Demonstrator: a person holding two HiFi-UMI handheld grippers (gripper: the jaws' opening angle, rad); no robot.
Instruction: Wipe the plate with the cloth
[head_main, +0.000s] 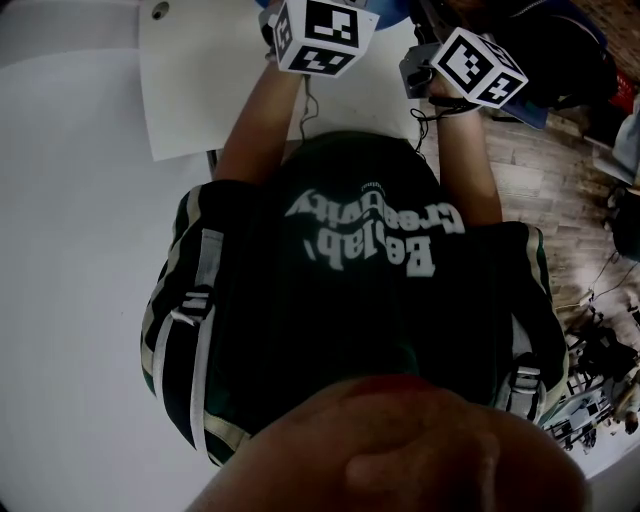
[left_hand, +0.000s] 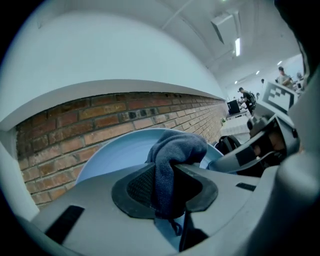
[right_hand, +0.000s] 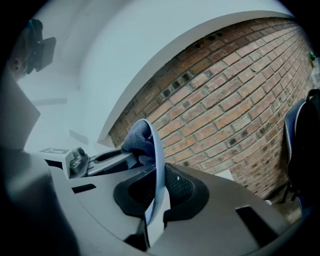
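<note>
My left gripper (left_hand: 167, 187) is shut on a dark blue-grey cloth (left_hand: 175, 150), which bulges out past the pads against the face of a light blue plate (left_hand: 117, 155). The plate is held up in the air on edge. In the right gripper view it shows edge-on (right_hand: 158, 165), its rim pinched between the pads of my right gripper (right_hand: 157, 194). The cloth (right_hand: 136, 141) lies on the plate's left face, with the left gripper (right_hand: 95, 162) behind it. In the head view only the two marker cubes (head_main: 322, 35) (head_main: 478, 66) show above the forearms; the jaws are hidden.
A red brick wall (right_hand: 225, 110) under a white ledge stands behind the plate. A white sheet (head_main: 200, 80) lies on the pale table at upper left. Wooden floor (head_main: 540, 180) with cables and gear lies to the right. A dark chair or bag (right_hand: 302, 150) stands at far right.
</note>
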